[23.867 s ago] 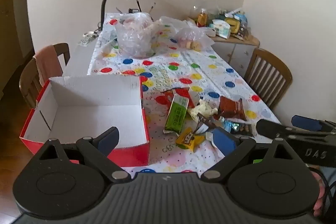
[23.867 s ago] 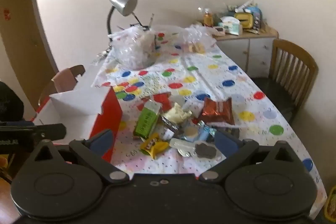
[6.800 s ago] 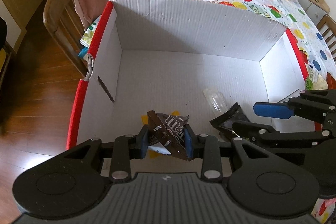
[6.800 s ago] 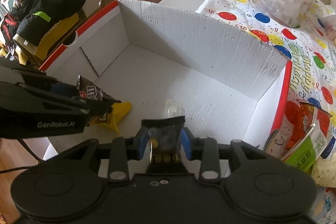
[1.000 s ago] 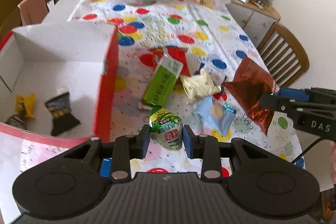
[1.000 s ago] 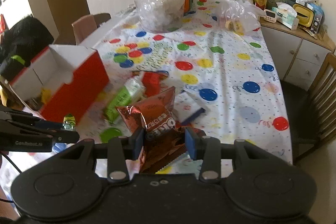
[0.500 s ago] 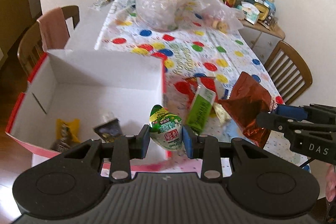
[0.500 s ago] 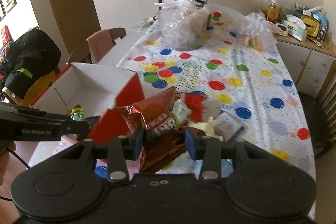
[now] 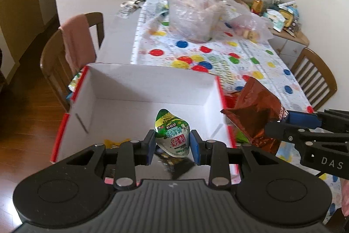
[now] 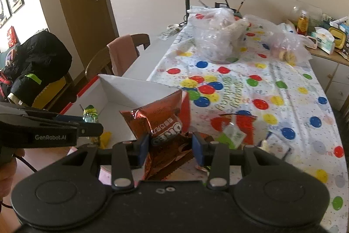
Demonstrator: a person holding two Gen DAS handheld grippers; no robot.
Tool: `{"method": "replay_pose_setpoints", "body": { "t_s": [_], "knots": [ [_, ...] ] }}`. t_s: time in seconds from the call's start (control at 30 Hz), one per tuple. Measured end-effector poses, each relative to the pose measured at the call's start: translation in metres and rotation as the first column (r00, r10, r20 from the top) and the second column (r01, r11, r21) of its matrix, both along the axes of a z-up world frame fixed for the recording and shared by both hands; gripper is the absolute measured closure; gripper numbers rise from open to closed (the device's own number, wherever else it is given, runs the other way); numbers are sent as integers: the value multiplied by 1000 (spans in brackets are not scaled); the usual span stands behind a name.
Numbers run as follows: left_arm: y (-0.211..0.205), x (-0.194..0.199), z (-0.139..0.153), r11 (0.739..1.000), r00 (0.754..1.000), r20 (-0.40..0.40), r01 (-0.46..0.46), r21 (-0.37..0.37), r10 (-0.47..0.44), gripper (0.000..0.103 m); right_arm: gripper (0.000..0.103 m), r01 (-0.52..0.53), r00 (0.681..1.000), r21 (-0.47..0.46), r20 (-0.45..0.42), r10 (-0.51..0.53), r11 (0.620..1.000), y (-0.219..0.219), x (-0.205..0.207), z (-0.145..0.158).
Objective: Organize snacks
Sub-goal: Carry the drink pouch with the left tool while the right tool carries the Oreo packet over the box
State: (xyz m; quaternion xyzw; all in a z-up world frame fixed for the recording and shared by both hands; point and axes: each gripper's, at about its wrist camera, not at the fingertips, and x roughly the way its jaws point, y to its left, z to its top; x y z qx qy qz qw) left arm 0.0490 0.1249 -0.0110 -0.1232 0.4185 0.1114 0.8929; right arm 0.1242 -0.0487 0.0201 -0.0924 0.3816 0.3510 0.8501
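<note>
Left hand-held gripper is clamped on a small green and white snack pouch, up over the open white box w/ red sides. Right hand-held gripper is clamped on a big brown cookie bag, near the box's right wall (not inside yet, I think). Step in hand: carry both to the box. Next: get each one over the box floor, then let go. More snacks wait on the tabletop.

Both grippers (jaws clamped) angled down
</note>
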Motion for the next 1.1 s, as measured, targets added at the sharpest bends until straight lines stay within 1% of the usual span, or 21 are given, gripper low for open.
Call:
{"method": "replay_pose_setpoints", "body": {
  "t_s": [0.27, 0.47, 0.83, 1.1],
  "knots": [
    [43, 0, -11, 999, 999, -26, -43, 14, 43, 70, 63, -19, 1000, -23, -12, 19, 1000, 46, -3, -10],
    [65, 9, -30, 998, 996, -72, -56, 3, 56, 70, 63, -30, 999, -59, -27, 29, 998, 78, 3, -27],
    [75, 34, -66, 1000, 986, -168, -19, 8, 20, 70, 63, -68, 997, -187, -46, 61, 980, 124, 19, -69],
    [76, 46, -83, 1000, 971, -237, -1, 10, 4, 70, 63, -104, 993, -254, -76, 87, 962, 140, 25, -94]
  ]
}}
